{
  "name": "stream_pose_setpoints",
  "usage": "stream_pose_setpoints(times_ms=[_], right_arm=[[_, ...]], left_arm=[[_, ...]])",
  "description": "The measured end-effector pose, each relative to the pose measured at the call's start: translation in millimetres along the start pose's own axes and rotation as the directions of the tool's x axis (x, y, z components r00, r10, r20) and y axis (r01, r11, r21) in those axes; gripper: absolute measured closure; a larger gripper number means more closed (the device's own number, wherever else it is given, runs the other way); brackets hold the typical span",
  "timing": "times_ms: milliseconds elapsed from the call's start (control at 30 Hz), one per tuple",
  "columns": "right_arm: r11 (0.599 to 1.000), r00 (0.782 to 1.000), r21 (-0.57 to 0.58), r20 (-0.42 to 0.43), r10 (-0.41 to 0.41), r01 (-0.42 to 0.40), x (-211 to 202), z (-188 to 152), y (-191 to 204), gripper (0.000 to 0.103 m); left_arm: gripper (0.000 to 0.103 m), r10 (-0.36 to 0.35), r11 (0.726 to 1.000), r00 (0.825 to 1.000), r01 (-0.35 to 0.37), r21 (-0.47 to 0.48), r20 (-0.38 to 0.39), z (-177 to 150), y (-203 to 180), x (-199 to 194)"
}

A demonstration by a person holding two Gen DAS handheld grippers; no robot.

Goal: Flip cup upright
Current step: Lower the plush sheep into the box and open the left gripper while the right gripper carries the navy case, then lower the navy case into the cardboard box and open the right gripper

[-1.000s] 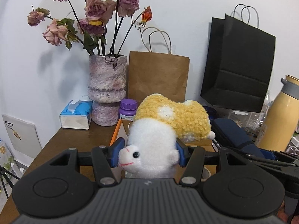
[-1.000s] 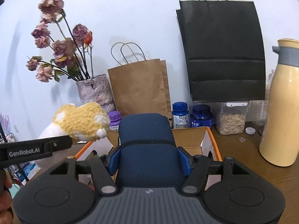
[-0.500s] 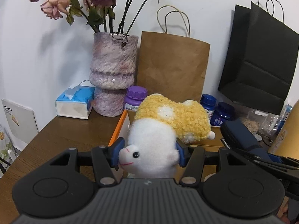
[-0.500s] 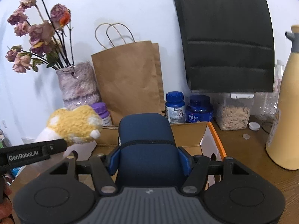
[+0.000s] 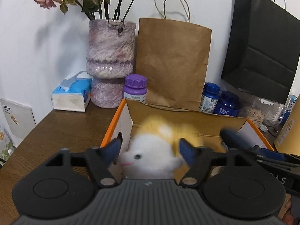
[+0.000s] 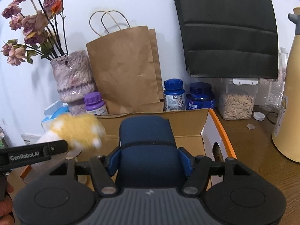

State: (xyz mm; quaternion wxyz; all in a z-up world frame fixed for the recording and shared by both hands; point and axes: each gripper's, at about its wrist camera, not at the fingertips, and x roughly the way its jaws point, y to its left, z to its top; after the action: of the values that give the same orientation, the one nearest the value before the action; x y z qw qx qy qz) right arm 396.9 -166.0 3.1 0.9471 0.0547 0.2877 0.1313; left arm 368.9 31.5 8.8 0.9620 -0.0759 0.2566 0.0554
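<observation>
Oddly, no cup shows: left gripper (image 5: 149,148) gapes around a soft toy (image 5: 150,161), right gripper (image 6: 150,159) clamps a stiff case (image 6: 147,150) at twelve o'clock.

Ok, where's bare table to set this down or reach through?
Bare table left of the cardboard box, before the tissue box; another strip between box and yellow flask. Crowded along the wall: vase, bottles, paper bags.

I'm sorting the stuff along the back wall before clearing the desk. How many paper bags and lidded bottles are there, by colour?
Brown paper bag: 1
Black paper bag: 1
Purple-lidded bottle: 1
Blue-lidded bottles: 2
Total: 5
</observation>
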Motion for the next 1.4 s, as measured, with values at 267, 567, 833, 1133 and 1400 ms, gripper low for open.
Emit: stream_pose_setpoints(times_ms=[267,567,833,1133,1400], right_arm=[[0.999,0.998,0.037,0.044,-0.039,0.038,-13.5,6.7,-11.3,0.0],[0.999,0.998,0.028,0.066,-0.021,0.019,-28.4,11.1,-8.0,0.0],[1.0,0.996,-0.003,0.091,-0.013,0.014,-50.5,11.4,-1.7,0.0],[0.999,0.993,-0.041,0.12,-0.004,0.009,-84.7,3.8,2.6,0.0],[0.997,0.991,-0.077,0.133,0.01,0.0,-117.4,-9.9,6.5,0.0]], left_arm=[[0.0,0.027,1.0,0.999,-0.027,-0.005,0.025,2.0,1.9,-7.1],[0.0,0.017,1.0,0.999,-0.016,-0.018,0.034,6.1,4.0,-18.5],[0.0,-0.013,1.0,0.999,0.014,-0.017,0.053,8.2,4.7,-43.7],[0.0,-0.045,0.999,0.997,0.044,0.01,0.068,-0.2,5.8,-79.7],[0.0,-0.061,0.997,0.996,0.059,0.047,0.062,-12.6,8.3,-106.1]])
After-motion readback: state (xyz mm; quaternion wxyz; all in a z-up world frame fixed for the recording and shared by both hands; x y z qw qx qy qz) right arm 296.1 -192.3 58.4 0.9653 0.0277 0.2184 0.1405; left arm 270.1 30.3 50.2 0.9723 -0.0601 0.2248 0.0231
